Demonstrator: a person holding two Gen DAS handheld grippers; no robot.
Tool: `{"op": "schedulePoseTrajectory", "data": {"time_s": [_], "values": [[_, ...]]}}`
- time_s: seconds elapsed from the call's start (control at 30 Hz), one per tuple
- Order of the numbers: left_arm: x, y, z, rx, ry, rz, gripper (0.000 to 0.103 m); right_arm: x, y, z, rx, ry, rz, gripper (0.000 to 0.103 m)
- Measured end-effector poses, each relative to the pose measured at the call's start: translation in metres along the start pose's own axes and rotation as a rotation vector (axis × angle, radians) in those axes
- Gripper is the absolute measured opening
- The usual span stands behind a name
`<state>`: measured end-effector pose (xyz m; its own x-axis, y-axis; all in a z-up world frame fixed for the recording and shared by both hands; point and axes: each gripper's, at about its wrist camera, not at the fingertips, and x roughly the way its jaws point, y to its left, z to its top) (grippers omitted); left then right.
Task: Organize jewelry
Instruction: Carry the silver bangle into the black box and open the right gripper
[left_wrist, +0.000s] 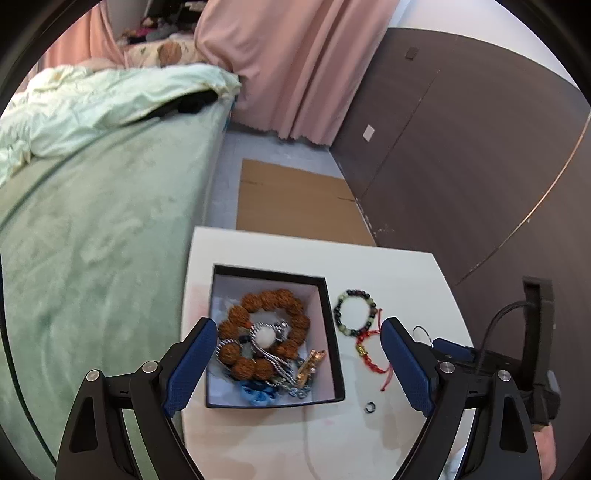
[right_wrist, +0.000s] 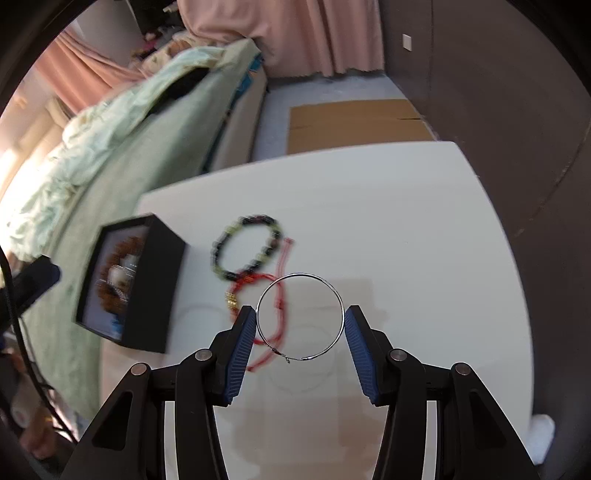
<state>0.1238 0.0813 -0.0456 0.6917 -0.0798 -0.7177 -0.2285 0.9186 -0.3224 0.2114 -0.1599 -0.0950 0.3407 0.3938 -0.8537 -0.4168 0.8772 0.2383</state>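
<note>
A black jewelry box (left_wrist: 334, 332) with a white lining sits on the white table (left_wrist: 388, 266). It holds a brown bead bracelet (left_wrist: 273, 300), silver chains and other pieces. My left gripper (left_wrist: 299, 363) is open above the box and empty. Right of the box lie a green and dark bead bracelet (left_wrist: 354, 312), a red cord bracelet (left_wrist: 369, 350) and a small dark ring (left_wrist: 369, 407). My right gripper (right_wrist: 300, 341) holds a thin silver hoop (right_wrist: 334, 291) between its pads above the table. The box (right_wrist: 155, 284), bead bracelet (right_wrist: 245, 251) and red cord bracelet (right_wrist: 255, 282) lie to its left.
A bed with a green cover (left_wrist: 92, 221) runs along the table's left side. Flat cardboard (left_wrist: 295, 199) lies on the floor beyond the table. A dark wall panel (left_wrist: 461, 147) stands to the right. Pink curtains (left_wrist: 295, 55) hang at the back.
</note>
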Motion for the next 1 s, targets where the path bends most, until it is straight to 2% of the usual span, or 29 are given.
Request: {"op": "schedulePoseTrajectory", "data": {"time_s": [0.27, 0.57, 0.83, 0.93, 0.97, 1.0], "values": [[-0.017, 0.022, 0.009, -0.032, -0.039, 0.017, 0.090, -0.006, 0.041, 0.009, 0.005, -0.069, 0.193, 0.051], [-0.029, 0.059, 0.015, -0.097, -0.068, 0.061, 0.090, 0.001, 0.085, 0.005, -0.015, -0.086, 0.307, 0.051], [-0.040, 0.085, 0.018, -0.153, -0.103, 0.093, 0.090, -0.001, 0.111, 0.002, -0.043, -0.139, 0.375, 0.051], [-0.044, 0.092, 0.018, -0.171, -0.117, 0.101, 0.090, 0.000, 0.125, 0.003, -0.102, -0.160, 0.365, 0.052], [-0.045, 0.092, 0.017, -0.171, -0.124, 0.109, 0.090, 0.001, 0.129, 0.003, -0.121, -0.155, 0.353, 0.053], [-0.046, 0.092, 0.017, -0.168, -0.127, 0.117, 0.090, 0.003, 0.132, 0.003, -0.138, -0.144, 0.330, 0.060]]}}
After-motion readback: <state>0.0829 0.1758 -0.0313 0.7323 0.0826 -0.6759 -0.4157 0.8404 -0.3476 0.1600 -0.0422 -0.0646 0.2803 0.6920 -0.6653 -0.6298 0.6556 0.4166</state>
